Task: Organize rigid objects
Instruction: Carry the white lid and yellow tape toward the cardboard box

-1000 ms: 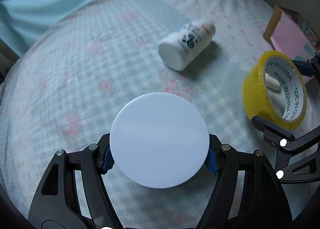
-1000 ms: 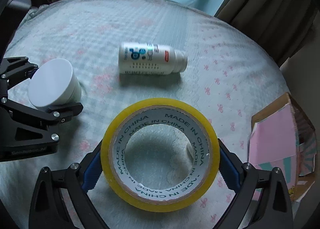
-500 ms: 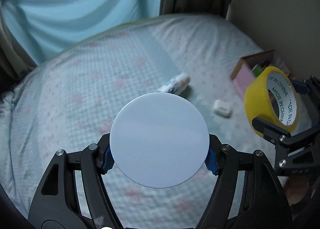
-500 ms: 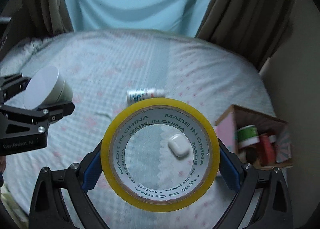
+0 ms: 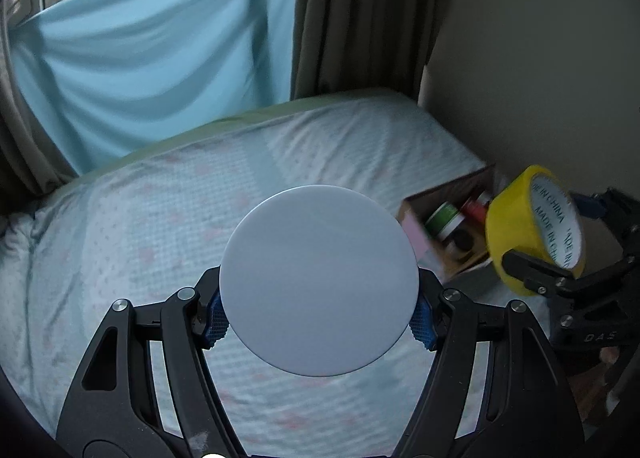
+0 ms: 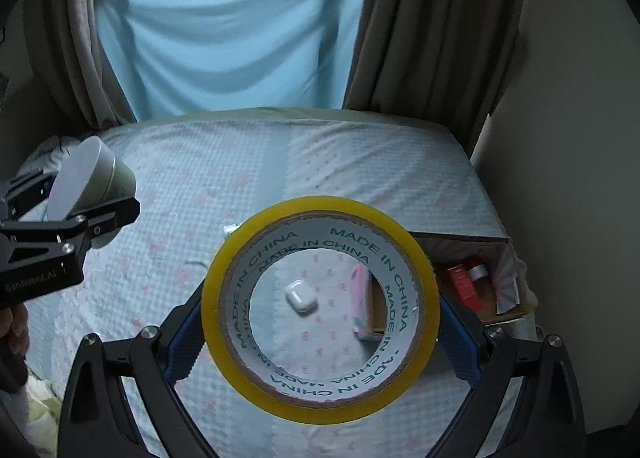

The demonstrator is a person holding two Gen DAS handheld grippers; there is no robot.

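Between the blue pads of the right gripper (image 6: 320, 322) sat the yellow tape roll (image 6: 320, 310), clamped across its width, its open core facing the camera. Ahead and to the right, by the bed's (image 6: 240, 162) right edge, lay the cardboard box (image 6: 476, 278), already holding small containers. That gripper was the nearer one to the box. The left gripper (image 5: 319, 314) was clamped on a white cup (image 5: 319, 286), round face toward its camera, over the middle of the bed. A white earbud case (image 6: 301, 296) lay on the sheet just left of the box.
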